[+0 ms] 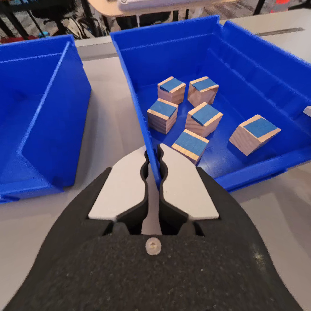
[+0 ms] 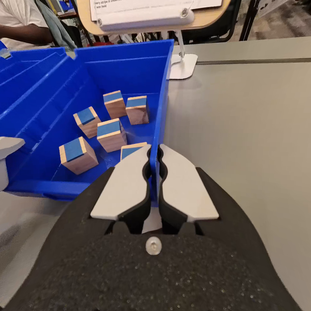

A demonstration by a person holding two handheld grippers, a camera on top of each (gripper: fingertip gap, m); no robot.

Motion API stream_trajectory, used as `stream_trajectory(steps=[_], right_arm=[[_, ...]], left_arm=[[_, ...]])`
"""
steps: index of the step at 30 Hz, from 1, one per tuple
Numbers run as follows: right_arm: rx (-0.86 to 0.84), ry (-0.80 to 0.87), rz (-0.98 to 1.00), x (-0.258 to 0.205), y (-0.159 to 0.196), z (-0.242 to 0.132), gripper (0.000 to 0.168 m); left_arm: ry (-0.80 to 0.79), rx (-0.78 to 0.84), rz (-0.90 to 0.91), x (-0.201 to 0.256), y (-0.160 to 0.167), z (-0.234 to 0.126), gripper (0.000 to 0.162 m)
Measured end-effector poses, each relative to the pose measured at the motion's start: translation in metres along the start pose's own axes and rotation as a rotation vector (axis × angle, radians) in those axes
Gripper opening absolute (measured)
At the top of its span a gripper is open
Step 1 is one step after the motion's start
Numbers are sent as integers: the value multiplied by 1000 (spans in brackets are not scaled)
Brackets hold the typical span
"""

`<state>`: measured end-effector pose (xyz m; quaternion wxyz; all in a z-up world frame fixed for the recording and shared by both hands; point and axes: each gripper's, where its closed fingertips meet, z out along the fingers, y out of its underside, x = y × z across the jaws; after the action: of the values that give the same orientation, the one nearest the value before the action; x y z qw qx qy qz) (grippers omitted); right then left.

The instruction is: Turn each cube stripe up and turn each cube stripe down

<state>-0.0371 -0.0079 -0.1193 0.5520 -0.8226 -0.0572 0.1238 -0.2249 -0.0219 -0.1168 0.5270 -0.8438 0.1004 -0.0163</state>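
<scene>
At the near left wall of the blue bin (image 1: 168, 58), the left tool (image 1: 152, 149) is nearly closed, its two pale fingers (image 1: 127, 181) straddling and pinching that wall. The right tool (image 2: 154, 148) grips the opposite, right wall the same way, so the bin is held from both sides at once, probably to steady, lift or tilt it.

Six wooden cubes (image 1: 204, 117) sit on the bin floor, five bunched toward its left side and one (image 1: 254, 134) apart toward the right. Every cube shows its blue stripe (image 1: 191, 144) on top, so the stripe-up half looks done and the stripe-down half not begun.

A second blue bin (image 1: 42, 109) stands just left, its visible part empty. Both rest on a grey surface (image 2: 244, 134). Farther off, a white document stand (image 2: 182, 67) carries a sheet, and beyond it are chair legs and a seated person's sleeve (image 2: 18, 15).
</scene>
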Motion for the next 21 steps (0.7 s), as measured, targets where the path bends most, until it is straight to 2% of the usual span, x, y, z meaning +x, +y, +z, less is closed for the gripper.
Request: stream_trajectory(steps=[2,5,6,8,9,11,14,17,21], right_arm=[[6,-9,5,-1,0,1,4],[26,-48,7,-3,0,1,8],[36,-65,2,-4,0,0,11],[58,-115,8,-7,2,-6,34],[70,-135,11,-8,4,-12,44],[121,-177,-4,-10,3,-33,47],[246,-223,-57,-17,-6,-66,50],[276,-277,-109,-33,-1,-87,46],[247,-331,-156,-59,10,-89,41]], left_arm=[[2,-14,-9,-2,0,1,7],[91,-26,-82,0,1,5,12],[133,-44,-111,3,3,4,18],[243,-78,-174,12,8,-6,55],[310,-76,-206,15,7,-16,60],[396,-46,-217,9,6,-40,70],[358,9,-213,-48,7,-70,78],[243,101,-244,-139,6,-90,78],[53,71,-261,-256,18,-77,74]])
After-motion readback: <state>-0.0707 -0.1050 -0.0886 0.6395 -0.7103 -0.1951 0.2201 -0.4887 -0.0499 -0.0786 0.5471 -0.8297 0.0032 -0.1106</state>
